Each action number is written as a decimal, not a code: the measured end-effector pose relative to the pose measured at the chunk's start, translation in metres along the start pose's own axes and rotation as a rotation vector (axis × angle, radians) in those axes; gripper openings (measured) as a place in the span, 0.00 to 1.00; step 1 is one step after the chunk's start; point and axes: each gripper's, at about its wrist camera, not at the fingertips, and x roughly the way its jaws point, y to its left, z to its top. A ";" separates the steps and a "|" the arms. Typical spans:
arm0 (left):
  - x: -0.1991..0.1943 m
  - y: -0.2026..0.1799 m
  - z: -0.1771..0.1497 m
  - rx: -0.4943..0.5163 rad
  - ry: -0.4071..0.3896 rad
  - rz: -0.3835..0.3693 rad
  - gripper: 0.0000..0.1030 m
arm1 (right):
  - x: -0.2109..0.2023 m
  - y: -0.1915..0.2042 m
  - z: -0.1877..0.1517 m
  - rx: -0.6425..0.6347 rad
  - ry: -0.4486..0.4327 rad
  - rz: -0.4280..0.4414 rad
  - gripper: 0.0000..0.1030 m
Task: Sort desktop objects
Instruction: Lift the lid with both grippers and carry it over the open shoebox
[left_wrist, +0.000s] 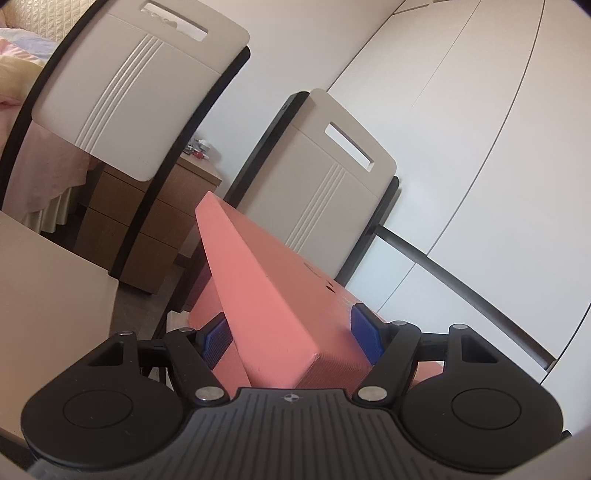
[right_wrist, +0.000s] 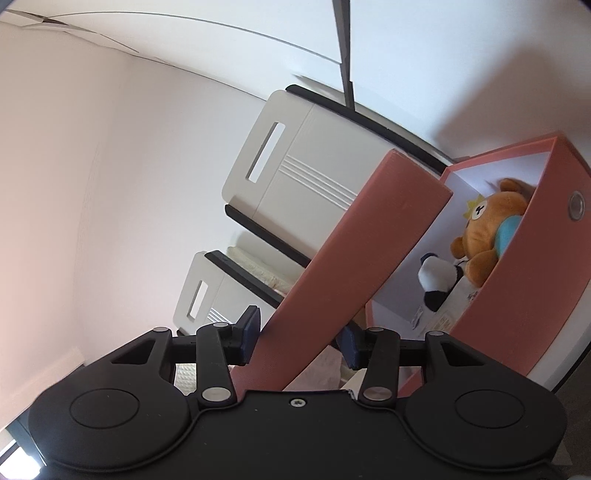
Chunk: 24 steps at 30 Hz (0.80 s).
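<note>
Lid handling looks like the step in hand. A long pink lid (left_wrist: 258, 295) is up in the air in front of the chairs, off the pale table (left_wrist: 44, 288), and both tongs seem to share it, though I cannot be sure it is 1 piece. The left gripper (left_wrist: 290, 336) is about half open, its blue pads pressed on either side of the lid's thick end. The right gripper (right_wrist: 299, 338) is narrower. Its left pad is flat against the lid's panel and its right pad is at the far edge, so I take it as clamped.

The open pink box (right_wrist: 535, 280) sits just beside the lid, on the right in the right wrist view. To close it well, I would level the lid first, since it is steeply tilted. Move both tongs together so the lid does not twist, square its long edge with the box rim, then lower it straight. The bear stands tall and could catch the lid.

Counted, big to small:
- 1 white wardrobe wall (left_wrist: 498, 129)
- 2 cream chairs, 1 near (left_wrist: 136, 96) and 1 farther (left_wrist: 325, 192)
- 1 wooden bedside unit (left_wrist: 122, 229) with 3 drawers
- 1 box and 1 lid
- 2 soft toys in the box, a brown bear (right_wrist: 487, 229) and below it a panda (right_wrist: 437, 280)
</note>
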 end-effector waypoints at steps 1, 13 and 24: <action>0.007 -0.001 -0.005 -0.010 0.006 -0.004 0.72 | -0.001 -0.005 0.004 -0.005 -0.001 -0.010 0.45; 0.073 -0.006 -0.064 -0.026 0.062 -0.012 0.73 | -0.005 -0.059 0.039 -0.009 0.013 -0.112 0.46; 0.080 0.005 -0.073 -0.085 -0.009 -0.053 0.73 | 0.004 -0.070 0.042 -0.041 0.004 -0.128 0.47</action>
